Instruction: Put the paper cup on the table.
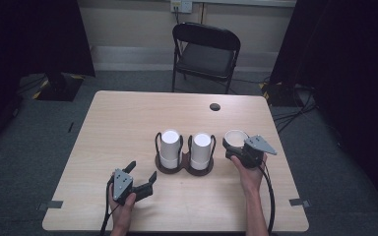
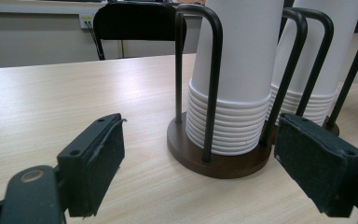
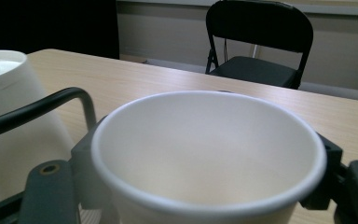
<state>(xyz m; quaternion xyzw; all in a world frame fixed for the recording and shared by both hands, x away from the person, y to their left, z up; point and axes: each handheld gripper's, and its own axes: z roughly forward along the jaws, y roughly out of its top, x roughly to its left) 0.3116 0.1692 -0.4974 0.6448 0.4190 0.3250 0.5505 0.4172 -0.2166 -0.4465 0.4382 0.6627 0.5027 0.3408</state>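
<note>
While the right gripper (image 1: pixel 237 147) clamps the cup (image 1: pixel 236 138) | light, thin paper, crushable: squeeze gently mid-wall | left gripper (image 1: pixel 141 176) wide open, empty

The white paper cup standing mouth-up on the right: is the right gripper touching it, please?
Touching. In the right gripper view the white paper cup sits between the right gripper pads, both pressed against its sides.

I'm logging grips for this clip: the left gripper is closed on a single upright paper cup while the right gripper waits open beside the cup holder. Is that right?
The sides are swapped. In the high view the right gripper holds the single upright paper cup; the right gripper view shows it between the jaws. The left gripper waits open beside the cup holder.
</note>
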